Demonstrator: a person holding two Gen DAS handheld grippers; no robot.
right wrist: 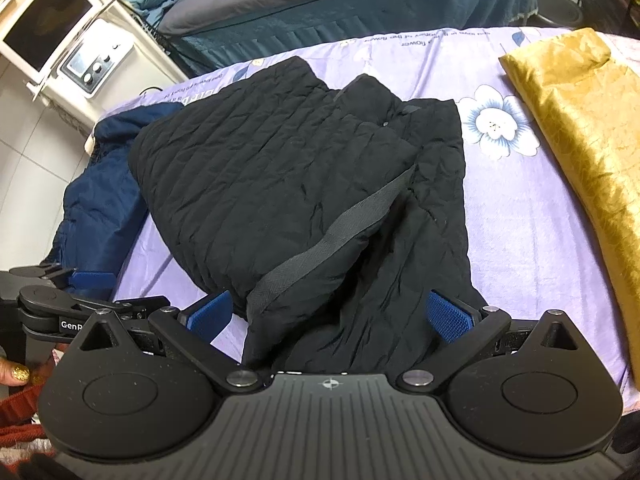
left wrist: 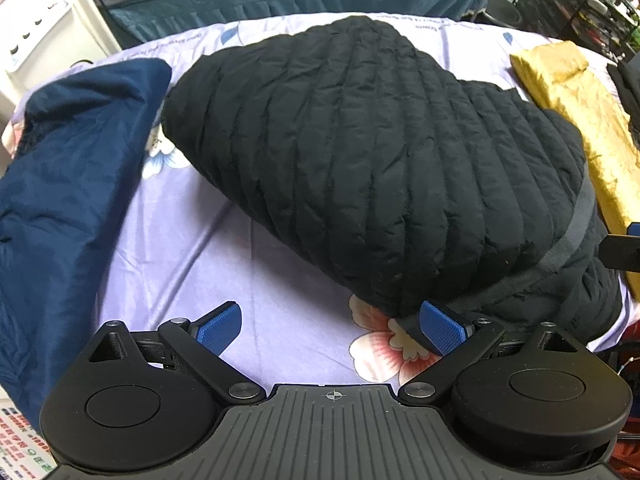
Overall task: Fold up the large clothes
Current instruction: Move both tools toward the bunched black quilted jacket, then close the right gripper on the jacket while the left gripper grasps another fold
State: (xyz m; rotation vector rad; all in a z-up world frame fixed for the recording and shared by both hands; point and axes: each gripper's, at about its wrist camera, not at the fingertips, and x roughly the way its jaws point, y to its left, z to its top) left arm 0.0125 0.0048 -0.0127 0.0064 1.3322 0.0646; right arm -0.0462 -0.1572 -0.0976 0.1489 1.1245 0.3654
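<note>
Your tabletop [left wrist: 248, 240], spread with a lilac flowered sheet, carries three garments. The black quilted jacket [left wrist: 360, 160] you are working on lies in the middle, already doubled over itself: in the right wrist view one padded layer rests across another, and a grey webbing band [right wrist: 340, 236] runs along the upper layer's edge. To its left a navy garment [left wrist: 72, 184] sits bunched up, touching the jacket's far corner; to its right a gold garment [left wrist: 580, 120] lies flat in a neat strip, apparently finished.

By the look of it you are midway through the jacket. At least one fold is made, but the near end still trails loose and creased towards you, so another fold and some smoothing remain, and the navy piece appears not yet folded.

Your left tool [left wrist: 332, 330] hangs spread wide, grasping nothing, its right pad just beside the jacket's near corner. Your right tool [right wrist: 336, 318] is likewise released, straddling the loose near end.
</note>
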